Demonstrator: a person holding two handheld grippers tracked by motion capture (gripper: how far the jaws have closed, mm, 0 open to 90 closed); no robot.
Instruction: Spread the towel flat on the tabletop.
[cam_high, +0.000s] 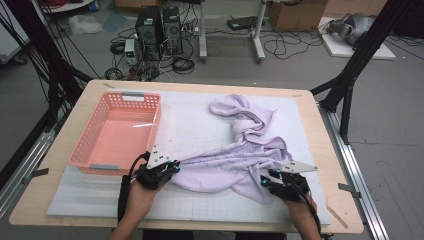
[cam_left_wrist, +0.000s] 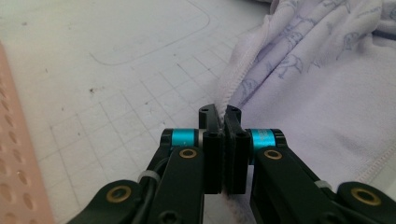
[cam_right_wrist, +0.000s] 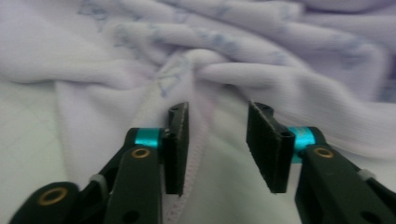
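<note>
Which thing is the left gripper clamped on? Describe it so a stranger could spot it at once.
On the white gridded mat covering the table, right of the pink basket, lies a crumpled garment. It is the only soft thing there: pale lilac with a faint print, its stitched hem pinched in the left gripper.

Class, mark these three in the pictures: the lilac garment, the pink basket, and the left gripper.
lilac garment (cam_high: 235, 167), high view, on the flat spread part near the front edge.
pink basket (cam_high: 151, 131), high view, on its right wall.
left gripper (cam_left_wrist: 223, 116), left gripper view, at the closed fingertips pinching the garment's hem.
</note>
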